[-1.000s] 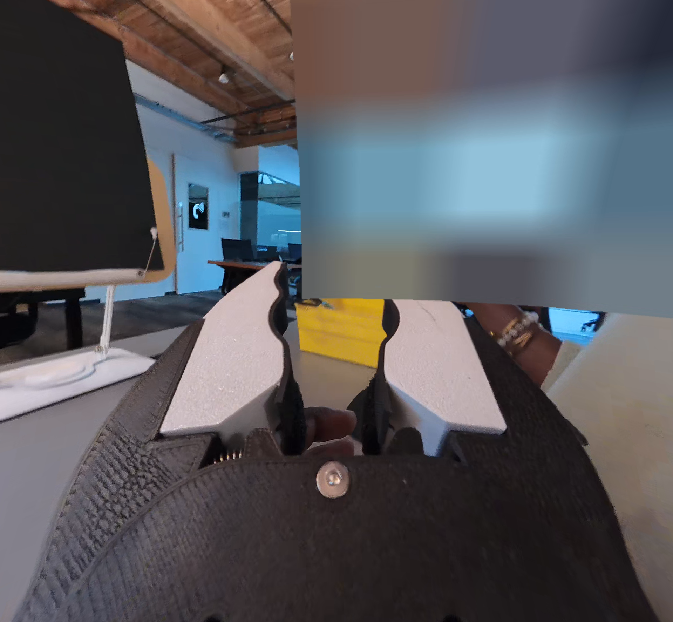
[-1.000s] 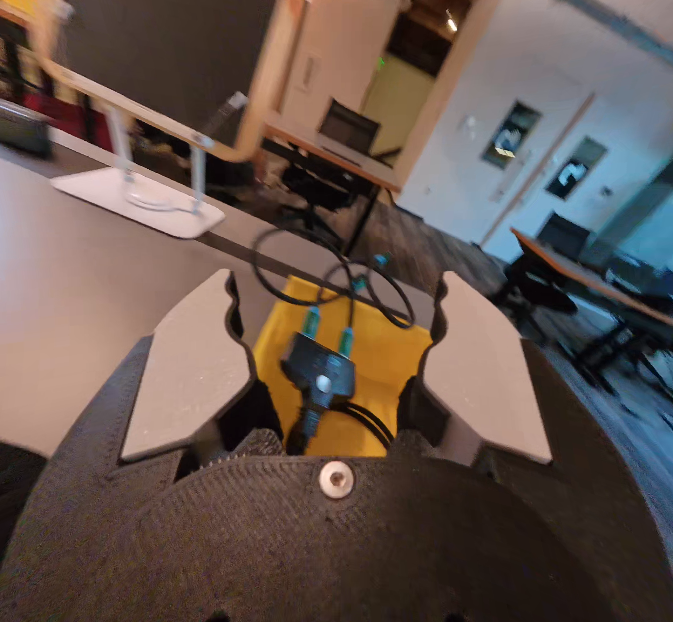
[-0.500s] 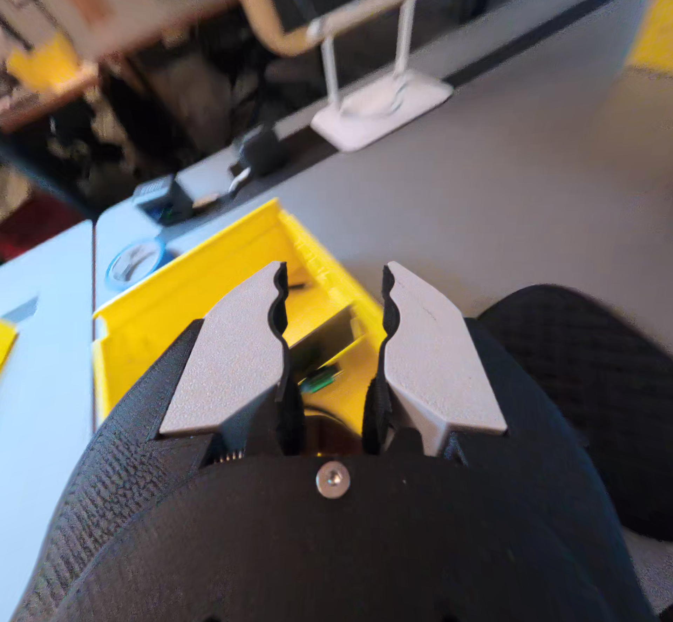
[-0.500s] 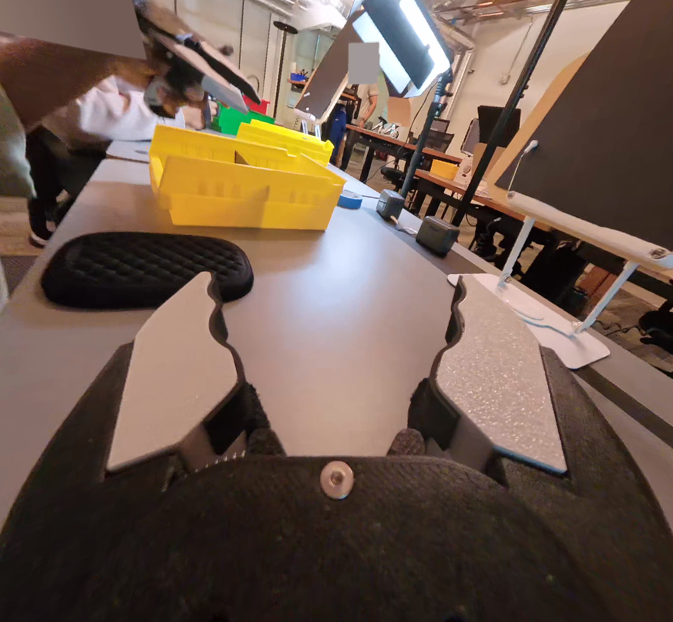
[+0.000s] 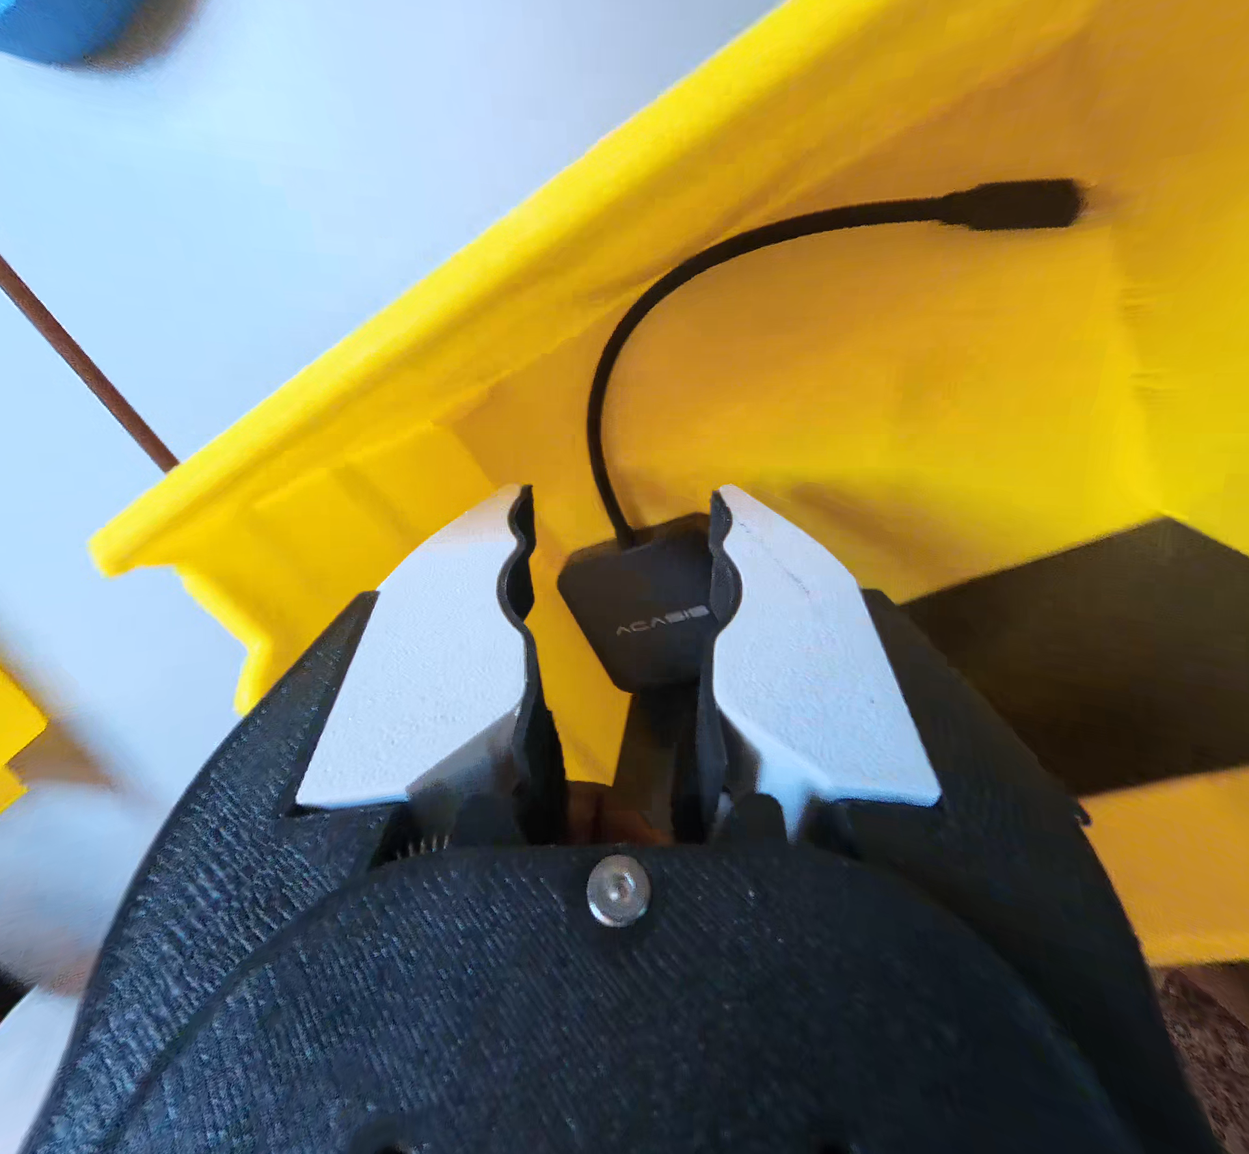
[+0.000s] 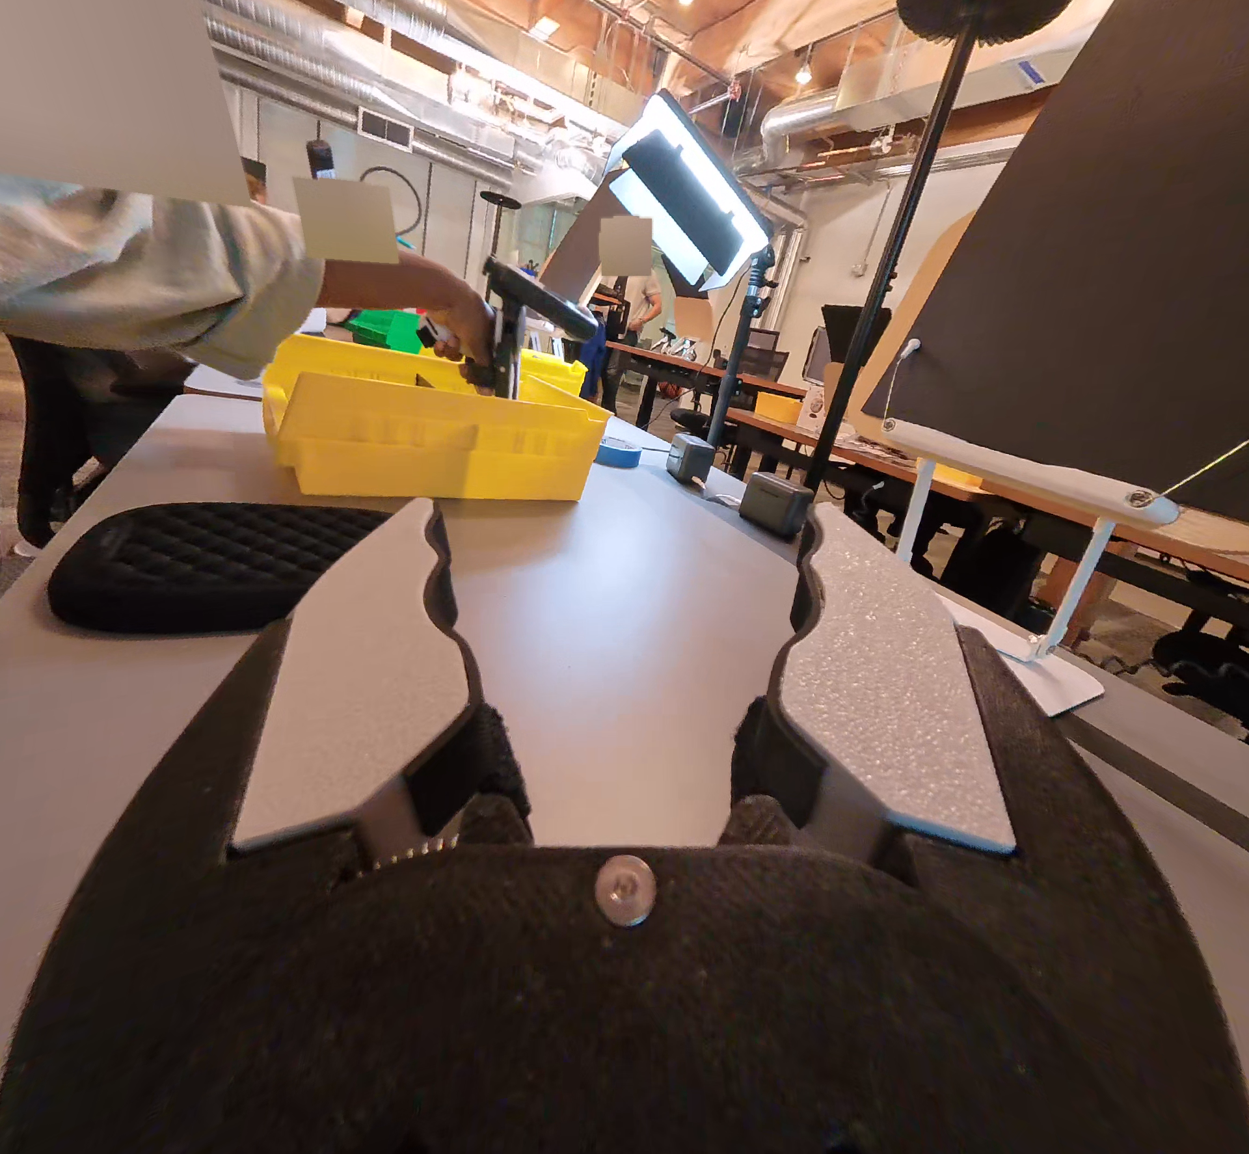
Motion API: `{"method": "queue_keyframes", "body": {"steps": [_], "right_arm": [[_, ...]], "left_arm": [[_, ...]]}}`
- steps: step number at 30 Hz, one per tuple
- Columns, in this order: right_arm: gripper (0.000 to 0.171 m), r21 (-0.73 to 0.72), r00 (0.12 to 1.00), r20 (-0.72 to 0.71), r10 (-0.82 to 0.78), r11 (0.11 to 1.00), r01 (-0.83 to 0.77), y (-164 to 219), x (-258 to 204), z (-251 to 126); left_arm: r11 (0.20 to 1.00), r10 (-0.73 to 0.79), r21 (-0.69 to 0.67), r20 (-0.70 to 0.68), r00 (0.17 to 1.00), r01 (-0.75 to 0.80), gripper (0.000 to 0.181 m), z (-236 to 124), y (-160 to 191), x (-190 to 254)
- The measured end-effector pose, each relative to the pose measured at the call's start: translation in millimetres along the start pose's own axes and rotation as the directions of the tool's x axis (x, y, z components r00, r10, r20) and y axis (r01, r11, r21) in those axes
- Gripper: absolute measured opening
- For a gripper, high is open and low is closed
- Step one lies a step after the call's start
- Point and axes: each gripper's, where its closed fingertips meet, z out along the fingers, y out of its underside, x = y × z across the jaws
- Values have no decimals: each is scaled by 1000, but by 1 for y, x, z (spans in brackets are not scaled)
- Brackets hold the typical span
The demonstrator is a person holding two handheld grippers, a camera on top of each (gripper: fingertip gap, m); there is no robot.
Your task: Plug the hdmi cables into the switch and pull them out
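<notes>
I have my left gripper (image 5: 622,554) down inside the yellow bin (image 5: 878,378), because that is where the switch (image 5: 642,608) lies. The switch is a small black box on the bin floor, and it sits in the gap between my two fingers, against the right-hand one and apart from the left-hand one. The jaws stand partly apart and have not clamped it. I judge I am lining up to take hold of it so that it can be lifted out for plugging. Its thin black cable (image 5: 608,378) arcs up from the far end and runs to a dark plug (image 5: 1014,206) resting against the bin wall; that end is blurred, so I can't say what kind of plug it is. A dark divider or compartment shows to the right, and I can't see what it holds.

My right gripper (image 6: 622,554) is low over the grey table (image 6: 608,615), jaws wide apart and holding nothing, parked while the left one works. From there the bin (image 6: 439,446) stands well off across the table, with a black padded mat (image 6: 203,560) nearer on the left.
</notes>
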Motion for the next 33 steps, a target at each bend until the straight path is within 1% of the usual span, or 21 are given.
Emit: {"method": "queue_keyframes", "body": {"steps": [2,4,5,6,7,9,10,11,12,16,18,20,24,28,31,33], "right_arm": [[96,-16,1000,-3,-23,1000,23,2,-1,2],[95,-40,999,9,-49,998,49,6,-4,5],[95,-52,998,17,-60,997,60,8,-6,6],[94,-62,997,22,-70,996,71,9,-7,7],[94,-69,997,25,-78,994,79,10,-8,8],[94,-78,996,29,-85,993,87,12,-8,8],[94,-79,996,30,-87,993,89,12,-9,8],[94,-78,996,29,-87,993,89,12,-8,8],[93,-76,996,28,-85,993,87,12,-8,8],[92,-61,998,18,-67,996,68,10,-5,7],[91,-55,998,16,-63,996,64,9,-4,6],[91,-55,998,17,-62,997,62,9,-4,6],[90,-56,998,18,-64,996,65,9,-5,6],[90,-61,997,21,-74,995,75,10,-6,6],[90,-71,996,28,-85,994,87,11,-7,7],[90,-80,995,31,-95,992,98,12,-9,8]], "left_arm": [[995,-2,-95,16,1000,3,49,14,3,-4],[990,-2,-142,-25,1000,-1,49,25,3,0],[989,-3,-145,-62,998,-6,43,26,2,3],[993,-18,-120,-68,998,10,45,27,-3,3],[993,-20,-115,-78,997,11,41,28,-4,2],[995,-30,-95,-141,990,17,34,28,-4,9],[997,-37,-79,-144,989,25,31,28,-5,8],[997,-41,-63,-118,992,34,21,29,-5,4],[999,-33,-45,-61,998,30,5,30,-4,-5],[1000,10,30,-27,1000,-9,4,20,-5,-1],[994,5,107,-31,1000,-2,4,3,-10,3],[981,6,194,-8,1000,-4,4,-21,-14,5],[928,-13,372,98,995,-25,4,-80,-15,7],[825,-51,562,176,983,-58,4,-141,-17,15],[716,-70,690,226,972,-109,4,-182,-24,26],[646,-45,750,224,974,-143,3,-202,-30,44]]}}
